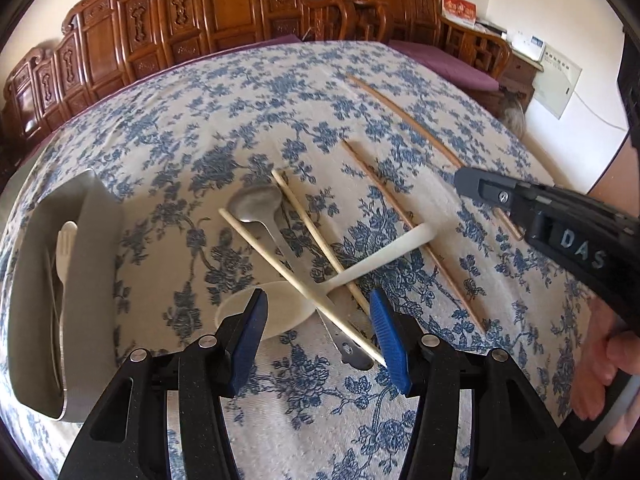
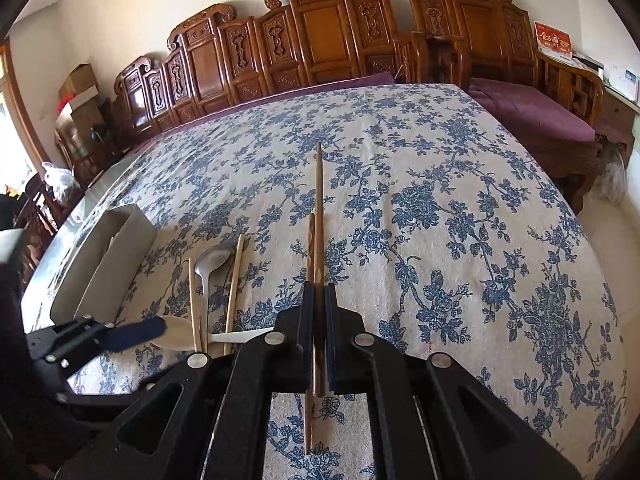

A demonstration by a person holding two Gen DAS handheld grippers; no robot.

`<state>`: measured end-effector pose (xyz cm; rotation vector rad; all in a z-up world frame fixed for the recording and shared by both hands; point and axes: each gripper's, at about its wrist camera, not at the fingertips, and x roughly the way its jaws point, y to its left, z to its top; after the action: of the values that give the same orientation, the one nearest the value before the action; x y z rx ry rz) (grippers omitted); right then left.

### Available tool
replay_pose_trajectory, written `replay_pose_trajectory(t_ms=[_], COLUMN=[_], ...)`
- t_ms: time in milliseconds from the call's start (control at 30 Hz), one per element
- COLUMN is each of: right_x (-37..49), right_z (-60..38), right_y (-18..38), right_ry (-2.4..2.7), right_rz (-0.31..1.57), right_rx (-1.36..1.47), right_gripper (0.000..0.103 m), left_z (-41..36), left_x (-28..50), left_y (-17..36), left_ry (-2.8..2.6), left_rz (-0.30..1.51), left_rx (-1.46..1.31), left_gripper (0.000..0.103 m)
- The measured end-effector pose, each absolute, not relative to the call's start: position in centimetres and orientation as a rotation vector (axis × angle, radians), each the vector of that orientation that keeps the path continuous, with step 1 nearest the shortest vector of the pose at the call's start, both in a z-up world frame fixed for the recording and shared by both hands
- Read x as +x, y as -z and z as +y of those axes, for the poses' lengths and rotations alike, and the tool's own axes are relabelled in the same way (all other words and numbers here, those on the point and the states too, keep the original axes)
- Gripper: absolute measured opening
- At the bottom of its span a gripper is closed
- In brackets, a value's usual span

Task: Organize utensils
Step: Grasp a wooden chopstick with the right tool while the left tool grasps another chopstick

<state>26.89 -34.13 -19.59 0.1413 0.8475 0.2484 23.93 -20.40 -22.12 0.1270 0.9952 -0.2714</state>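
1. My right gripper point(image 2: 319, 300) was clenched on a dark brown chopstick point(image 2: 318, 208), which ran forward between the fingers and out over the blue-flowered cloth of the surface point(image 2: 440, 184).
2. A second dark brown chopstick point(image 2: 308, 320) lay just beside it on the cloth, passing under the gripper.
3. My left gripper point(image 1: 318, 312) hung released, jaws wide apart, over a pile of utensils.
4. In that pile a white plastic spoon point(image 1: 280, 312) lay crossed by two pale chopsticks point(image 1: 296, 276), with a metal spoon point(image 1: 256, 204) between them, bowl pointing away from me.
5. To the left sat a grey tray point(image 1: 90, 240) holding a white fork point(image 1: 64, 248).
6. Beyond the far edge of the surface stood carved wooden benches point(image 2: 320, 32) with purple cushions point(image 2: 532, 116).
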Motion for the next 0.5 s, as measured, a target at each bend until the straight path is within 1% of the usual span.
replay_pose_trajectory(t_ms=[33, 67, 100, 167, 500], right_x=[26.9, 26.9, 26.9, 27.0, 26.9], right_z=[-34.1, -34.1, -34.0, -34.0, -33.2], right_y=[19.6, 19.6, 19.6, 19.6, 19.6], right_ry=[-0.249, -0.249, -0.25, -0.25, -0.259], right_rz=[0.847, 0.847, 0.847, 0.847, 0.851], right_rx=[0.14, 0.14, 0.139, 0.14, 0.116], right_gripper=[0.006, 0.006, 0.006, 0.006, 0.006], left_z=[-20.5, -20.5, -20.4, -20.1, -17.8], left_x=[23.9, 23.9, 24.0, 23.9, 23.2], left_y=[22.4, 22.6, 22.8, 23.0, 22.6], left_ry=[0.272, 0.275, 0.274, 0.27, 0.258], left_rz=[1.001, 1.01, 1.016, 1.022, 1.033], left_rx=[0.129, 0.126, 0.125, 0.122, 0.088], left_gripper=[0.048, 0.043, 0.041, 0.033, 0.016])
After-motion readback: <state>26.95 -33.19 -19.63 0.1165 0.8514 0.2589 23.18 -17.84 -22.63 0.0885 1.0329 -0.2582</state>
